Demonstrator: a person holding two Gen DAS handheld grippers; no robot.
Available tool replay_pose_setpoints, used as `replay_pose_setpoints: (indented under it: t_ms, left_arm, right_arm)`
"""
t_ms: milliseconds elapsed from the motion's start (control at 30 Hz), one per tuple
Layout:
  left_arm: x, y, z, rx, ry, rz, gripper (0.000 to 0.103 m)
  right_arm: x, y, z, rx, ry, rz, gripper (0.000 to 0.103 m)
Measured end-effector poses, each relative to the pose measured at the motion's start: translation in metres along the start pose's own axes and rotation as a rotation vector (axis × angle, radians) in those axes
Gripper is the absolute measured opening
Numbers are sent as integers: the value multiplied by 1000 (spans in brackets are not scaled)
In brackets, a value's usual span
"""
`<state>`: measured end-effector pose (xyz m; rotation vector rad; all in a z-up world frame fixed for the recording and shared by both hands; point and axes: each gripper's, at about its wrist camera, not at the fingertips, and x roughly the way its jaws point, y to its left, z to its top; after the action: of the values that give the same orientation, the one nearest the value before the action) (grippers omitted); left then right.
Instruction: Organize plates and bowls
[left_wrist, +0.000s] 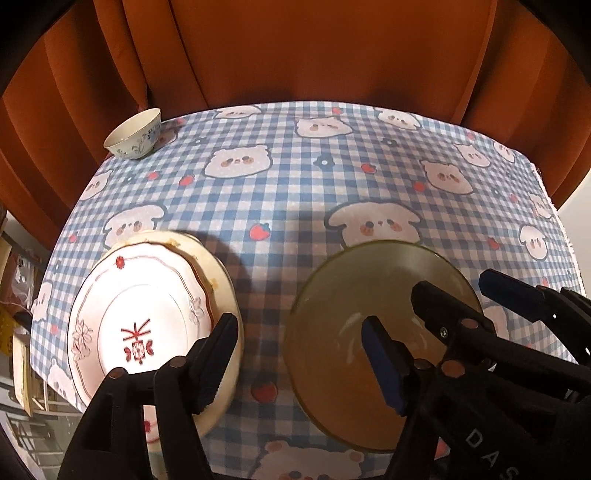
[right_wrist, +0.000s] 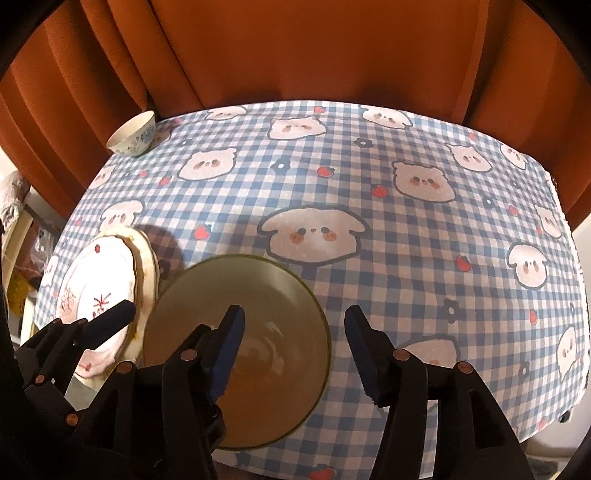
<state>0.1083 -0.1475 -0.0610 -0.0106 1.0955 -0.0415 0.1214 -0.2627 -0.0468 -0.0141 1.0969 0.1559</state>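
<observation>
A stack of plates, topped by a white plate with red and pink decoration, lies at the table's front left; it also shows in the right wrist view. A brown glass bowl stands to its right, seen too in the right wrist view. A small white floral bowl stands at the far left corner. My left gripper is open, one finger over the plates, the other over the glass bowl. My right gripper is open, straddling the glass bowl's right rim.
The table has a blue checked cloth with cartoon animals. An orange curtain hangs behind the table. The table's right edge drops off to a pale floor. Shelves and clutter lie past the left edge.
</observation>
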Motion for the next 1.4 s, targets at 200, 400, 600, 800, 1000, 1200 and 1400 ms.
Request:
replay_pose_setpoints:
  t_ms: [200, 400, 600, 800, 1000, 1200, 1400]
  left_arm:
    - [0, 14, 6, 26, -9, -44, 74]
    - [-1, 43, 19, 46, -25, -70, 75]
    - [-2, 82, 33, 51, -28, -88, 76]
    - [4, 121, 40, 51, -16, -96, 76]
    - [11, 162, 46, 50, -7, -99, 76]
    - [21, 203, 54, 53, -4, -91, 76]
    - [30, 236, 71, 68, 9, -62, 88]
  right_arm:
    - [-1, 8, 4, 28, 1, -32, 62]
    - [0, 34, 15, 59, -7, -67, 63]
    - [1, 69, 28, 73, -16, -92, 64]
    - [10, 109, 41, 89, -14, -100, 64]
    - [24, 148, 51, 96, -6, -101, 64]
    - [40, 186, 63, 95, -5, -91, 64]
    - [57, 212, 79, 118, 7, -92, 66]
